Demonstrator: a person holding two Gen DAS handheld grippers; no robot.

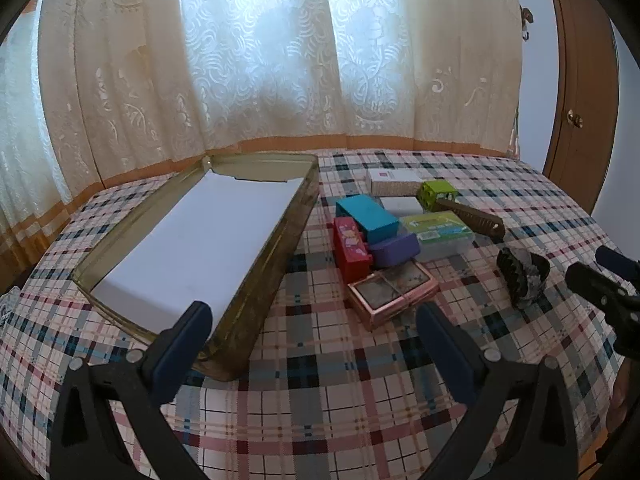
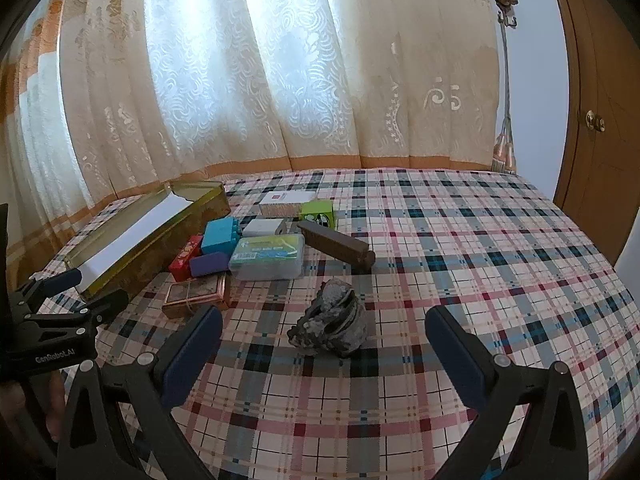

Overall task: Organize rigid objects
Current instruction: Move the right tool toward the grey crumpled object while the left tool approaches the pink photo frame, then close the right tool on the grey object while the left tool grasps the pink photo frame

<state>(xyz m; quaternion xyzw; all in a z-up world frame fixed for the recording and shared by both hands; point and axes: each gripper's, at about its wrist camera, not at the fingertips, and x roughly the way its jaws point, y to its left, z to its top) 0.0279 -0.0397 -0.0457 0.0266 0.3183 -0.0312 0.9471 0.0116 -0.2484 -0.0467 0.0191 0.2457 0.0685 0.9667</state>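
A: From my left gripper [image 1: 316,320], jaws apart, the checked cloth [image 1: 320,392] ahead lies bare. The tin [image 1: 276,248] stands at my left finger, its near corner just beside it. Its white liner [image 1: 192,240] carries nothing.

B: And to the right?

A: A pile blocks it: pink case [image 1: 390,294] nearest, red box [image 1: 350,248], purple box [image 1: 394,249], teal box [image 1: 366,218] and clear box [image 1: 438,234] packed touching. The way between tin and pile is narrow.

B: Right side?

A: My right gripper [image 2: 324,340] is spread wide. The grey lump [image 2: 332,326] sits alone between its fingers. The brown bar [image 2: 338,246] lies beyond. Cloth right of them is free.
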